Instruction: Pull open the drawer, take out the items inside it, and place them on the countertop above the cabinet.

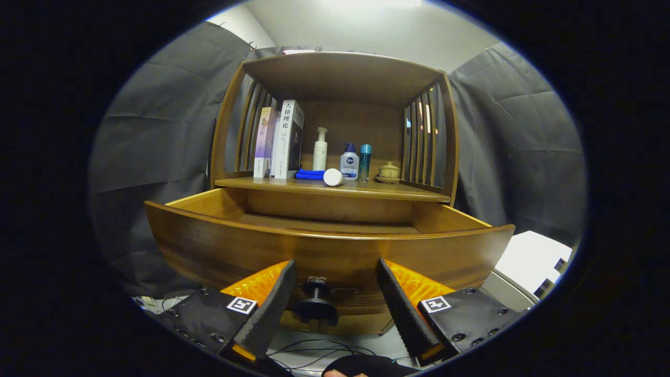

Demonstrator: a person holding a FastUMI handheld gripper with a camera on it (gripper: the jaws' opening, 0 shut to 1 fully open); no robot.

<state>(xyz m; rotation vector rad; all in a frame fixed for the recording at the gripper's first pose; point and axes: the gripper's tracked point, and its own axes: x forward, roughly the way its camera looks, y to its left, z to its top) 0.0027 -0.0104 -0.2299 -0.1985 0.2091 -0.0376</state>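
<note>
Holding my jaws (pixel 332 301) wide open around knob (pixel 316 303), not touching. Drawer (pixel 324 251) out. I should lift, peek inside first.

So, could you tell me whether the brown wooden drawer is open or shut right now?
Open: the brown wooden drawer stands out from the cabinet, inner floor showing. The gripper is open, fingers either side of its dark round knob.

Wooden drawer (pixel 330 251) pulled open below countertop (pixel 335 189); dark round knob (pixel 316 302) on curved front; interior contents hidden.
</note>
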